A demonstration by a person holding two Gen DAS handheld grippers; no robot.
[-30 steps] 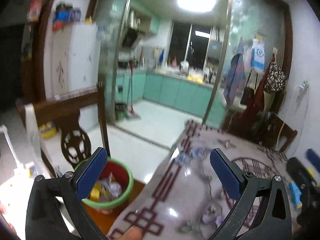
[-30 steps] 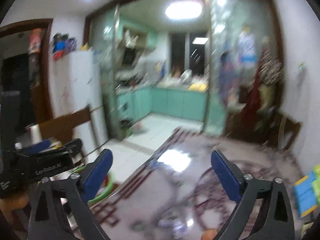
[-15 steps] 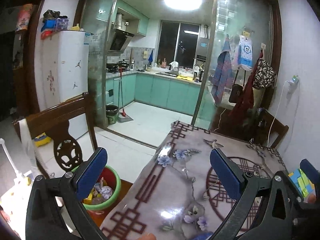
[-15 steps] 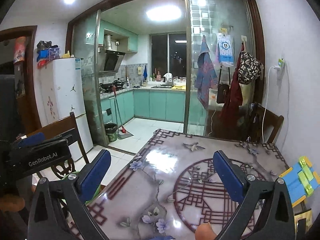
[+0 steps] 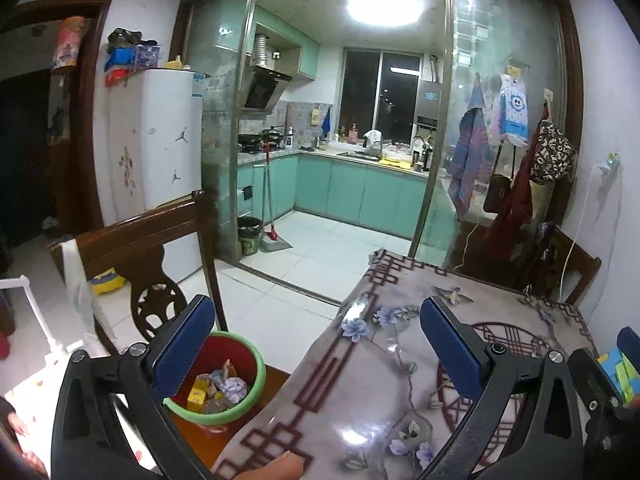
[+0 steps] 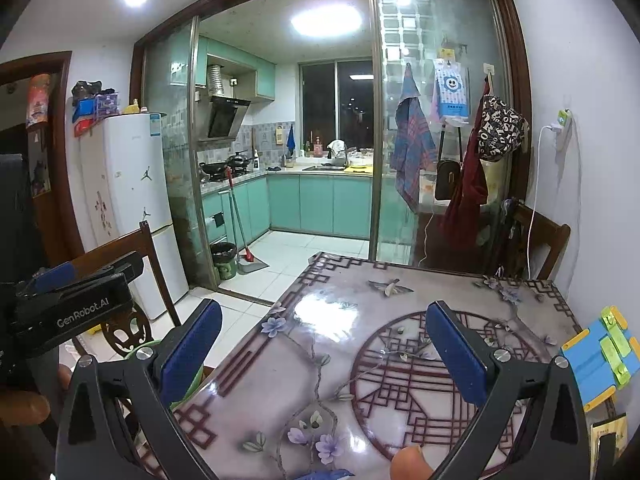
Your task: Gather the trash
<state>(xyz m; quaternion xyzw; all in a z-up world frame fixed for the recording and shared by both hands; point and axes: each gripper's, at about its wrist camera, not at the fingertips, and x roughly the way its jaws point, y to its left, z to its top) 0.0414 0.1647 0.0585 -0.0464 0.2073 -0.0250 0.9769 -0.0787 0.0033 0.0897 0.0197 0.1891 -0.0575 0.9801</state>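
A green-rimmed red trash bin [image 5: 256, 384] stands on the floor left of the table, with crumpled paper and a yellow scrap [image 5: 218, 386] inside. My left gripper [image 5: 316, 344] is open and empty, held above the table's left edge and the bin. My right gripper [image 6: 324, 344] is open and empty over the table [image 6: 332, 364]. The left gripper's body [image 6: 76, 304] shows at the left of the right wrist view. No loose trash shows on the tabletop.
The table has a glossy floral cover [image 5: 384, 384]. A blue and yellow-green object [image 6: 600, 356] lies at its right edge. A dark wooden chair [image 5: 136, 248] stands left of the bin, another chair [image 6: 540, 240] at the far right. A fridge [image 6: 132, 200] and glass kitchen doors lie beyond.
Both grippers have steadied after a blurred swing and tilted up a little. The bin now sits slightly further right in the left wrist view. Both jaws stayed open.
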